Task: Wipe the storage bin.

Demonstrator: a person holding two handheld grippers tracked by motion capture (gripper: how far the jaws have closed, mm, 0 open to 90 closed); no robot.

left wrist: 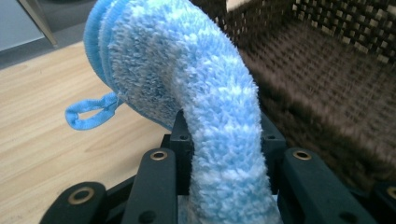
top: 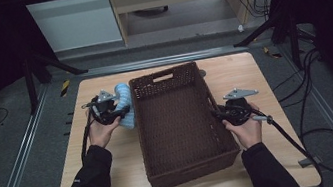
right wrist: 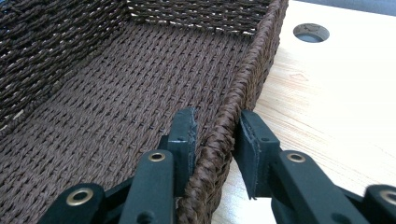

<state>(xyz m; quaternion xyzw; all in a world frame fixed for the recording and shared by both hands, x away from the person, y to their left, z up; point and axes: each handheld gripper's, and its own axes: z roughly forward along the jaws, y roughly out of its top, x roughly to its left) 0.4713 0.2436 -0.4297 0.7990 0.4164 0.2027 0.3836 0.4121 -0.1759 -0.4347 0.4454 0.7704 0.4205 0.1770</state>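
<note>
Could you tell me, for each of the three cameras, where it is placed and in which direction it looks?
High view: above the person's side, looking forward and down on the wooden table; both forearms, the left gripper and right gripper show.
Left gripper view: rides the left gripper, looking along its fingers, shut on a fluffy blue mitt, toward the basket's outer wall.
Right gripper view: rides the right gripper, looking along the brown wicker basket; its fingers pinch the rim.
Shared: basket and table appear in all three.
</note>
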